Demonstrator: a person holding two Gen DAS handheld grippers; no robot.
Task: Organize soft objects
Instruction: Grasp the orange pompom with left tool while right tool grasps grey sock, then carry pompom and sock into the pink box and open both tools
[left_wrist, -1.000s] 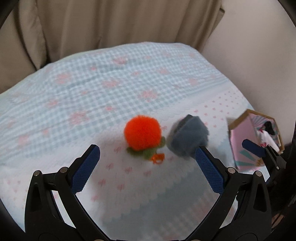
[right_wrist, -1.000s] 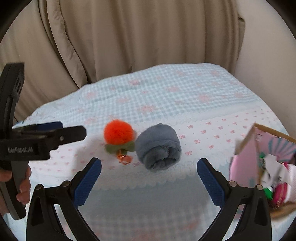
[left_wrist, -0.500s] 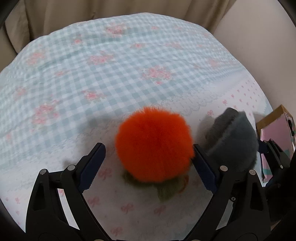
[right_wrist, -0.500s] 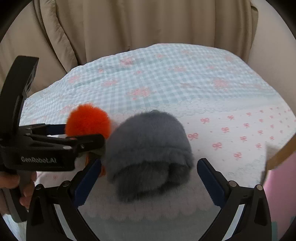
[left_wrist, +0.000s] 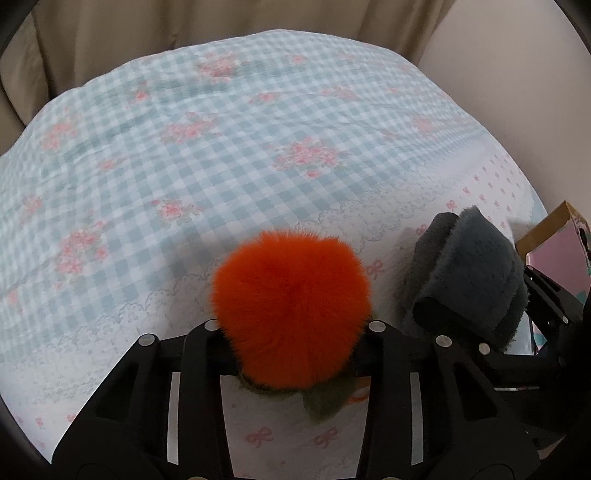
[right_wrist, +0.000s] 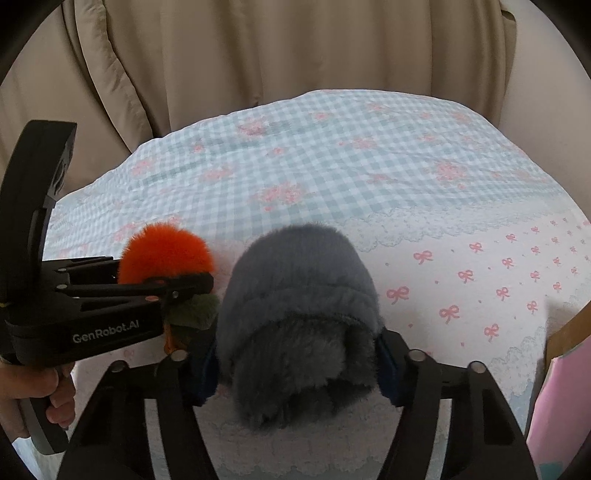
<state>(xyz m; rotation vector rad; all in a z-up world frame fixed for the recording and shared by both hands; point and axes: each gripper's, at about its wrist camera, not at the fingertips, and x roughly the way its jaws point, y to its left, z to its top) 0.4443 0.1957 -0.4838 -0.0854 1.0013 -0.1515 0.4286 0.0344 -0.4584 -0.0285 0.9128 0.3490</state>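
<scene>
Closing jaws (bedspread (left_wrist: 258, 122) beyond) clasping plush

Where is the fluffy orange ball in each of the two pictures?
Left wrist view: the orange ball sits low in the middle, between the closing jaws of the left gripper.
Right wrist view: it shows at the left edge, above the black left gripper.
Shared landmark: the grey fuzzy roll lies right beside the ball in both views, on the checked bedspread.
</scene>
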